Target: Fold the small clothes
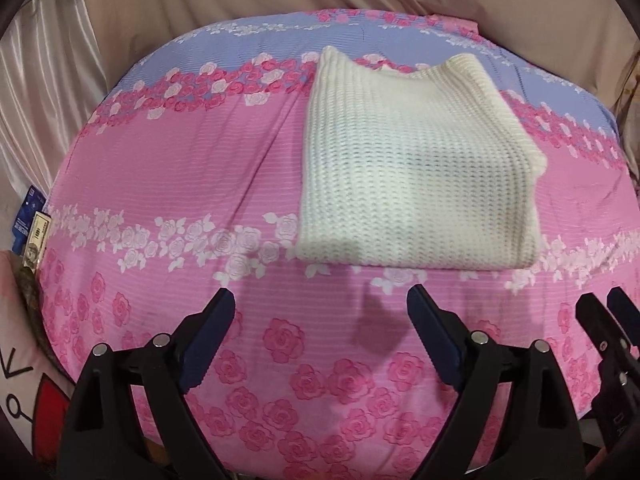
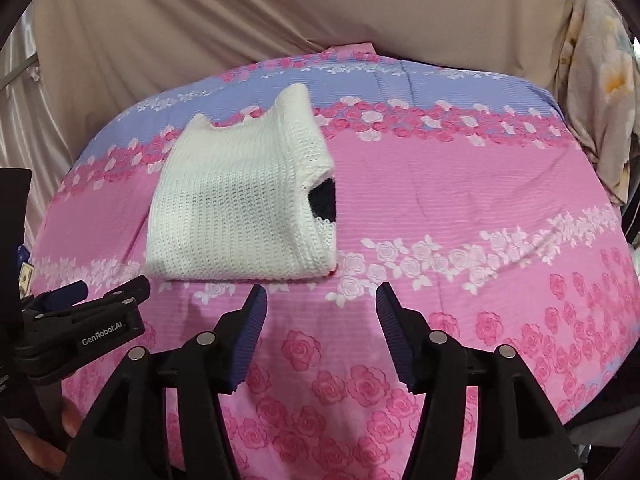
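A white knitted garment (image 1: pixel 416 168) lies folded into a compact rectangle on the pink and lilac rose-print sheet (image 1: pixel 180 168). It also shows in the right wrist view (image 2: pixel 240 204), where a black patch (image 2: pixel 324 200) peeks out at its right edge. My left gripper (image 1: pixel 320 300) is open and empty, just in front of the garment's near edge. My right gripper (image 2: pixel 320 296) is open and empty, in front of the garment's near right corner. The right gripper shows at the right edge of the left wrist view (image 1: pixel 608 320); the left gripper shows at the left of the right wrist view (image 2: pixel 108 292).
Beige draped fabric (image 2: pixel 280 20) hangs behind the surface. A floral cloth (image 2: pixel 600 92) hangs at the far right. A blue packet and a card (image 1: pixel 34 232) sit off the left edge, above a white cushion with red print (image 1: pixel 24 380).
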Demonstrator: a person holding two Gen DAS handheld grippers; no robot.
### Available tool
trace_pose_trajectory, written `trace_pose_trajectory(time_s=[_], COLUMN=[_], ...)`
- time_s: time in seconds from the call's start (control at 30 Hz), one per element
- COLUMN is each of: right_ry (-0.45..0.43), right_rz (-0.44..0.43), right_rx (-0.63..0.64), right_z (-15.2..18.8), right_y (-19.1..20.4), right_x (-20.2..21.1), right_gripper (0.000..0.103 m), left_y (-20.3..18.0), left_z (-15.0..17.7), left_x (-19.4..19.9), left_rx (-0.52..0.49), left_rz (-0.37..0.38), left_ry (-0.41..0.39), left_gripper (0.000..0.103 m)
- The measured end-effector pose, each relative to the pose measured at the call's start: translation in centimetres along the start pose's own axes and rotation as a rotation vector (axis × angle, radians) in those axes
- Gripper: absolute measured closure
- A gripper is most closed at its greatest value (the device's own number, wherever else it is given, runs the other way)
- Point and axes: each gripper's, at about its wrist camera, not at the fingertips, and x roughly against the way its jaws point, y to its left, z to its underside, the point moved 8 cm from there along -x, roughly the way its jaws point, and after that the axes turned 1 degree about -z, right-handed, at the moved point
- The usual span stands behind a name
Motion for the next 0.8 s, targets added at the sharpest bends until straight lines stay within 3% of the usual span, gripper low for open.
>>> trace_pose_trajectory(time_s=[0.37, 0.8], right_ry=[-0.007, -0.022], right_rz=[0.022, 0.03], right_rx=[0.053, 0.081], right_z=[1.1, 1.1], right_y=[1.3, 2.8], right_x=[1.0, 1.6], right_gripper=[0.044, 0.044], left_y=[-2.1, -1.0], left_z=[1.3, 1.5], left_x=[1.4, 2.3], left_rx=[0.011, 0.034], left_rz=[0.031, -0.02], left_ry=[-0.023, -0.06], left_gripper=[0.017, 0.017])
